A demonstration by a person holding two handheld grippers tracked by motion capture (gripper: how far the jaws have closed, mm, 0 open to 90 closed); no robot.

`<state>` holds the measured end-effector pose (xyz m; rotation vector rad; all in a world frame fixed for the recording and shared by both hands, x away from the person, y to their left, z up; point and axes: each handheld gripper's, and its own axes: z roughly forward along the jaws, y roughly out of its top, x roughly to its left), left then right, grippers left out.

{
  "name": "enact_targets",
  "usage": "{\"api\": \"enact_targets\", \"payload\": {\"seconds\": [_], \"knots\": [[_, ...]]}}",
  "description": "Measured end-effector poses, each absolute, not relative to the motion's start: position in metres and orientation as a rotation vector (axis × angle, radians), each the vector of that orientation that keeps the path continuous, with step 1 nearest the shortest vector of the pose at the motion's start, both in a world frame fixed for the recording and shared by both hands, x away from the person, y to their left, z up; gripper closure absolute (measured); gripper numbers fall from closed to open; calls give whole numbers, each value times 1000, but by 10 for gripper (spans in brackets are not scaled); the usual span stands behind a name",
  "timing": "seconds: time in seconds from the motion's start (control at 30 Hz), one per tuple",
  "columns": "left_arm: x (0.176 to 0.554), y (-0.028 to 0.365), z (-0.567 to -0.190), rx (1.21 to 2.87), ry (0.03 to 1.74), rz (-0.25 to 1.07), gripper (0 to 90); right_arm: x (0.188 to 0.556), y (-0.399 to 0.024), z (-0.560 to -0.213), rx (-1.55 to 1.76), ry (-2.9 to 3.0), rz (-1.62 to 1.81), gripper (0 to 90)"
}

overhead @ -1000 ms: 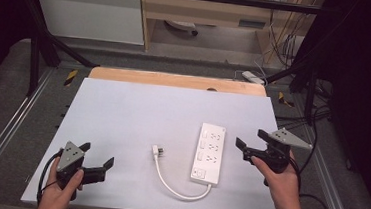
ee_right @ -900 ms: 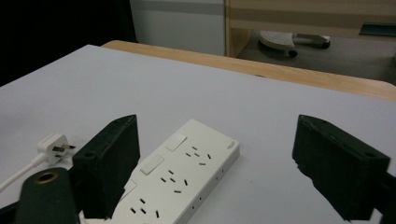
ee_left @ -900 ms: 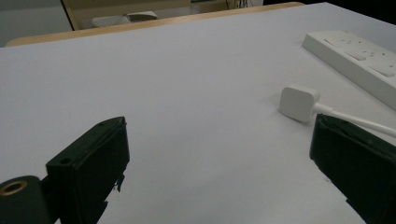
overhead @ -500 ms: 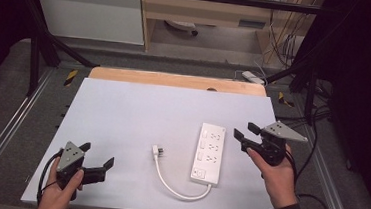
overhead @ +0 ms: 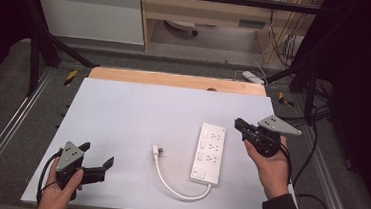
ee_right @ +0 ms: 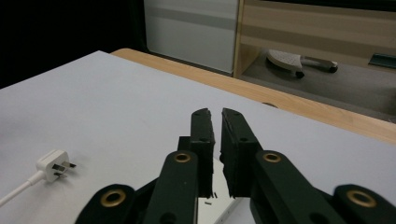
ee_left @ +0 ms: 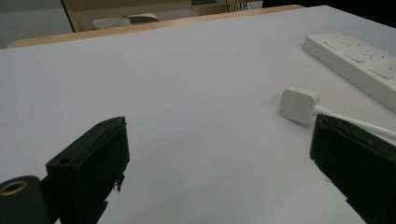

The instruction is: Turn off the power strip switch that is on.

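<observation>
A white power strip [overhead: 210,151] lies right of the table's middle, and its white cable [overhead: 177,189] loops round to a white plug [overhead: 157,151] lying to its left. My left gripper [overhead: 98,154] rests at the near left corner, open and empty. In the left gripper view its jaws [ee_left: 219,123] point at the plug [ee_left: 299,105] and the strip [ee_left: 355,51]. My right gripper [overhead: 238,123] hovers just right of the strip's far end. Its jaws [ee_right: 215,112] have just been closing and stand shut with nothing between them; the plug [ee_right: 53,165] lies farther left.
The pale grey tabletop [overhead: 138,106] has a wooden strip [overhead: 175,79] along its far edge. Beyond it, a second white power strip [overhead: 253,77] and cables lie on the floor. Metal rails run along both sides of the table.
The right gripper's jaws went from wide open to shut, empty, while the hand drifted a little left toward the power strip. The left gripper stayed put.
</observation>
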<state>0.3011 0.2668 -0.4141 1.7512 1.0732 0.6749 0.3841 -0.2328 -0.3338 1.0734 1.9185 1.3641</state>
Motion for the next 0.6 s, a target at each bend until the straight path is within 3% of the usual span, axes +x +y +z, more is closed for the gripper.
{"api": "enact_targets", "payload": {"seconds": [0.13,0.6], "knots": [[301,267,-414,1754,1071,678,46,390,-227,-333,1066,1922,1357,900],[302,268,-414,1752,1072,679,46,412,-207,-338,1075,1939,1356,900]]}}
